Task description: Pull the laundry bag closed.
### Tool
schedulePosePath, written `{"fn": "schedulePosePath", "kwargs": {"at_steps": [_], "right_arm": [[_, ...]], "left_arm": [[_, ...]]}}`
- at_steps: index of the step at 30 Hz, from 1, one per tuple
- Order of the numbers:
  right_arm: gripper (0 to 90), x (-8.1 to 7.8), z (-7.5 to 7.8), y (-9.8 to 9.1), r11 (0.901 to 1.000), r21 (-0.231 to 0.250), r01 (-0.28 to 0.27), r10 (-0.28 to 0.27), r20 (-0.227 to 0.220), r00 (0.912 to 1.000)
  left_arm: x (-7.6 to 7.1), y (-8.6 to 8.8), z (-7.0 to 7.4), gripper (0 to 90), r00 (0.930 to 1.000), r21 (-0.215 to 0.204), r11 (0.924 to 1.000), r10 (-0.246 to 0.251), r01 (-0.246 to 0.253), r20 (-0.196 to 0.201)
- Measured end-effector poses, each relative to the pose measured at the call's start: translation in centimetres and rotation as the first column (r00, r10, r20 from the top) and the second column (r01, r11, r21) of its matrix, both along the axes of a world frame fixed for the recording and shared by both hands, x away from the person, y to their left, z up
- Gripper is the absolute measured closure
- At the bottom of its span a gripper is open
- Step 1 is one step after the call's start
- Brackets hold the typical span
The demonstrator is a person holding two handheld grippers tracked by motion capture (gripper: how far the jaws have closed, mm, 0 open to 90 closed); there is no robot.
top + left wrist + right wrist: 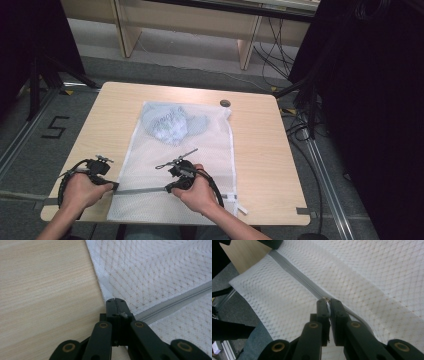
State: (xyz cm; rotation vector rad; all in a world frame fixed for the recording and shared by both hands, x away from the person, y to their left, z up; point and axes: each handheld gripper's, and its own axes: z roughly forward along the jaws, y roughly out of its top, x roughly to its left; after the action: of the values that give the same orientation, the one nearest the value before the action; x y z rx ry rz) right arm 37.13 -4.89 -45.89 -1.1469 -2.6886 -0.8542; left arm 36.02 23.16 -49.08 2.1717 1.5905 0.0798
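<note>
A white mesh laundry bag (205, 150) lies flat on the wooden table (260, 150), with a light blue garment (170, 122) inside its far end. A grey zipper (142, 190) runs across the bag's near end. My left gripper (114, 186) is shut on the bag's left edge, at the zipper's end (115, 301). My right gripper (167, 189) sits on the zipper line, shut on the small zipper pull (327, 301). The zipper tape (294, 272) stretches away from it toward the left gripper. Both grippers lie low on the bag (155, 270).
A small dark round disc (225, 103) rests on the table past the bag's far right corner. The table's near edge (280, 220) is close behind my hands. Black stands and cables (300, 120) crowd the floor to the right.
</note>
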Motion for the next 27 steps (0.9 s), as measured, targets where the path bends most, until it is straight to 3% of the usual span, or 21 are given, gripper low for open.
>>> {"fn": "schedulePosePath", "kwargs": {"at_steps": [11, 27], "right_arm": [[87.1, -0.3, 0.1, -0.3, 0.9997, 0.000, 0.024, -0.024, -0.027, 0.9994], [87.1, -0.3, 0.2, -1.3, 0.9994, -0.006, 0.034, -0.034, -0.022, 0.9992]], "left_arm": [[0.0, 0.0, 0.0, 90.0, 1.0000, -0.001, 1.0000, -0.001, 0.001, 0.000], [0.0, 0.0, 0.0, 90.0, 1.0000, -0.001, 1.0000, 0.000, 0.000, 0.001]]}}
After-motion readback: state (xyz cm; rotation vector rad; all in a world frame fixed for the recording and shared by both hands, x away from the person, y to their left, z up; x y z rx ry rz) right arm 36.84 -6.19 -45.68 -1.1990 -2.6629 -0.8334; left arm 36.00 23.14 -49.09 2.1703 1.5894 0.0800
